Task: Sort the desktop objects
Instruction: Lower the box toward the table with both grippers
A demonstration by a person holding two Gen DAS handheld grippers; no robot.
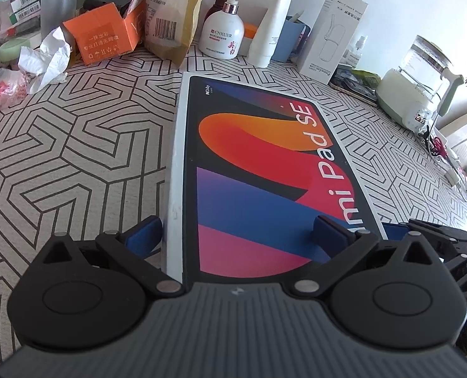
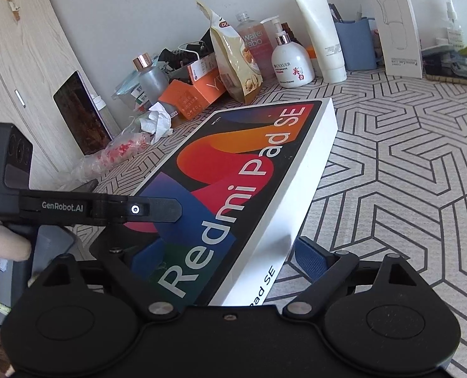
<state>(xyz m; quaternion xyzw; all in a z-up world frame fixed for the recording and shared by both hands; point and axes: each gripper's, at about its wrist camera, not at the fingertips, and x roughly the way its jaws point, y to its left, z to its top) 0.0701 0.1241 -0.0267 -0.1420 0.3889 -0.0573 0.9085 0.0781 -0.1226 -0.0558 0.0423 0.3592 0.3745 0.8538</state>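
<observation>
We find both grippers spread wide at the near end of the tablet box (image 1: 258, 170). The left gripper (image 1: 236, 236) straddles its left edge; the right gripper (image 2: 230, 258) straddles its right edge, gripping nothing.

Both wrist views look closely along the shared tablet box (image 1: 258, 170).

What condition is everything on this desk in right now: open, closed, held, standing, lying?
Redmi Pad SE box: closed, lying flat, between both sets of jaws.
Left gripper: open, straddling the box's left corner.
Right gripper: open, straddling the box's right corner.
Orange carton: flaps open.
Snack bag: upright, top torn open.
Pump lotion bottle: upright.
Tissue: crumpled.
</observation>
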